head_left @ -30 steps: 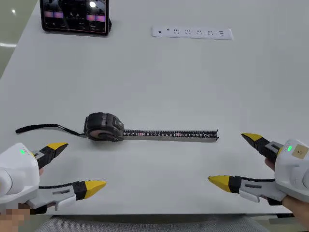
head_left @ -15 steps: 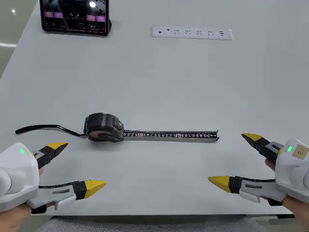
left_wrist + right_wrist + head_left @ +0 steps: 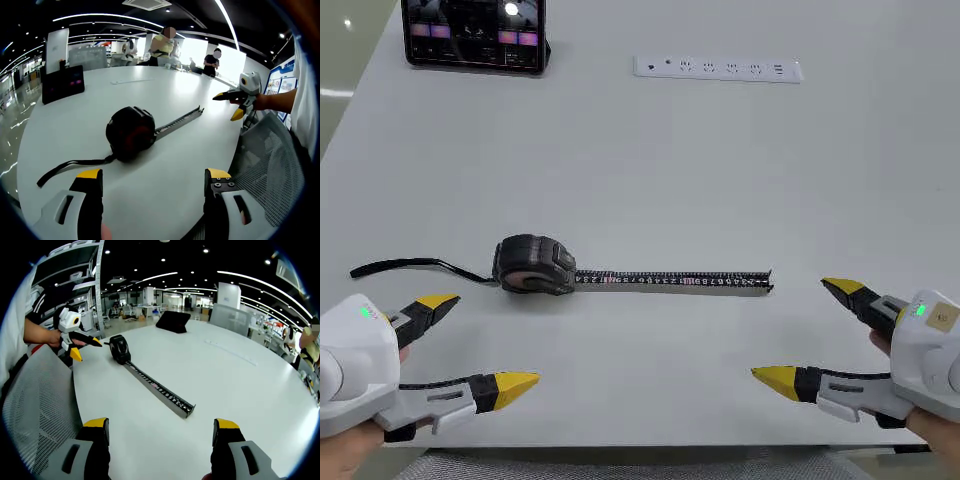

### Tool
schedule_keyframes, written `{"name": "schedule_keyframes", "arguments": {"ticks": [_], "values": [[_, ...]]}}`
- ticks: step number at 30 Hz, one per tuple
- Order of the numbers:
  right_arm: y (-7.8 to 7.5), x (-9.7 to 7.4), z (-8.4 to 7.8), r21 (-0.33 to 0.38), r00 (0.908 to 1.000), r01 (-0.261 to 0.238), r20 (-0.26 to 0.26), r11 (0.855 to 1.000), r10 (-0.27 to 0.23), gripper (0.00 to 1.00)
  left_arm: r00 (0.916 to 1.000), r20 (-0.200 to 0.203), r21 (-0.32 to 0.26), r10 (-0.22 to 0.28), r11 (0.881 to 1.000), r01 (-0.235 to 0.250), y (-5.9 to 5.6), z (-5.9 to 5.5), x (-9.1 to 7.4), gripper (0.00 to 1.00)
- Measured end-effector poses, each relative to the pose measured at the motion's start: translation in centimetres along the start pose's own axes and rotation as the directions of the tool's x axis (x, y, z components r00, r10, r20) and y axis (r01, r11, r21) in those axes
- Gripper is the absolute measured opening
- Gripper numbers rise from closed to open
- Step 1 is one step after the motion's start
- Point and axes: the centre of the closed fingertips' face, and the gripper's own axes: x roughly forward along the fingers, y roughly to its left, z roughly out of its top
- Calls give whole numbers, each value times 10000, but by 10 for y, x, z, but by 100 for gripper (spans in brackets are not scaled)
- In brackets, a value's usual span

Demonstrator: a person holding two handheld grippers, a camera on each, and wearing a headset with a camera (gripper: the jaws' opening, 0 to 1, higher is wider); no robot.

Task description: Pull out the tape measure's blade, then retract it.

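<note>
A black tape measure lies on the white table, its blade drawn out flat to the right and ending in a hook. A black wrist strap trails off to the left. My left gripper hovers open at the near left, short of the case. At the near right my right gripper is open too, a little beyond the blade's hook. Nothing is between the fingers of either. The other gripper shows in the left gripper view, and the other gripper in the right gripper view.
A dark tablet stands at the far left of the table and a white power strip lies at the far middle. The table's near edge runs just under both grippers. People stand beyond the table.
</note>
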Motion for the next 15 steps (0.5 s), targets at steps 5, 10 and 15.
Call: {"name": "schedule_keyframes", "arguments": {"ticks": [5,10,15], "values": [[2,0,0,-1,10000,-19,3,10000,19,84,10000,-8,1,-7,10000,7,-1,0,0,81],[2,0,0,-47,10000,-48,-8,10000,48,84,10000,10,-2,8,10000,-8,-1,1,0,80],[1,0,0,-50,10000,-38,-2,10000,38,84,10000,10,-1,-3,10000,3,-3,1,0,80]]}}
